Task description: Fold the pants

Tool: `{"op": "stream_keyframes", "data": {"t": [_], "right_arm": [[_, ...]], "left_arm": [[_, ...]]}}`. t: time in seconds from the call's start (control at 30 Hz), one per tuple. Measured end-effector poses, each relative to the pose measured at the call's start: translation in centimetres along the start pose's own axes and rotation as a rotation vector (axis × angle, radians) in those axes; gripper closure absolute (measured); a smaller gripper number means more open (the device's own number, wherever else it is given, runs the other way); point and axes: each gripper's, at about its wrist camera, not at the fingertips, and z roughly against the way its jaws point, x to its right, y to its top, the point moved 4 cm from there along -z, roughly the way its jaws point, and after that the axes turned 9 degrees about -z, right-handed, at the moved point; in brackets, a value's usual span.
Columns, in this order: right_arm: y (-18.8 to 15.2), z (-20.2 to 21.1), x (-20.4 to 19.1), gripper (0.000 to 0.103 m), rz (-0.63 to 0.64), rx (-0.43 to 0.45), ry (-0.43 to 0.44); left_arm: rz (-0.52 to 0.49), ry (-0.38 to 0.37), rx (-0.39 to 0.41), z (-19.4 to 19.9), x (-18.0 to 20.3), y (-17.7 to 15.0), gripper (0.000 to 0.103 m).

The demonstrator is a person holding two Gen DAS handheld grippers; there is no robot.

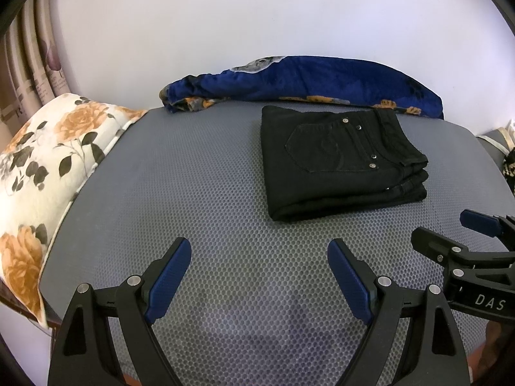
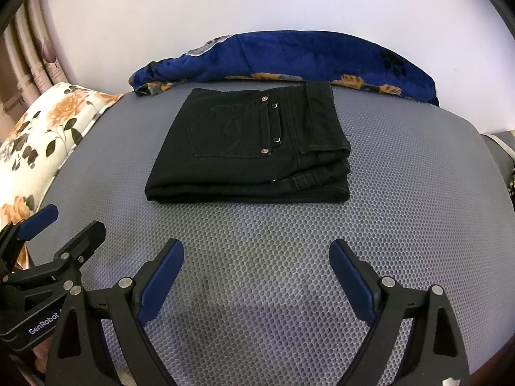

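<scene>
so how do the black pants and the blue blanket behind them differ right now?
The black pants are folded into a flat, squared stack with a back pocket facing up; the blue blanket is a loose, rumpled roll. The pants are plain black with metal rivets; the blanket is blue with orange flowers and paw prints. The pants sit mid-mat, the blanket along the far edge by the wall. Both lie on the grey mat, untouched by either gripper.
</scene>
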Motion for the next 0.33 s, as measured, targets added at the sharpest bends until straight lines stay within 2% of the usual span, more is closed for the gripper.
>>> {"op": "stream_keyframes", "data": {"t": [0.33], "right_arm": [[-0.06,-0.16,0.06,0.013,0.0,-0.002,0.001]], "left_arm": [[0.0,-0.009,-0.01,-0.26,-0.03,-0.11,0.016]]}}
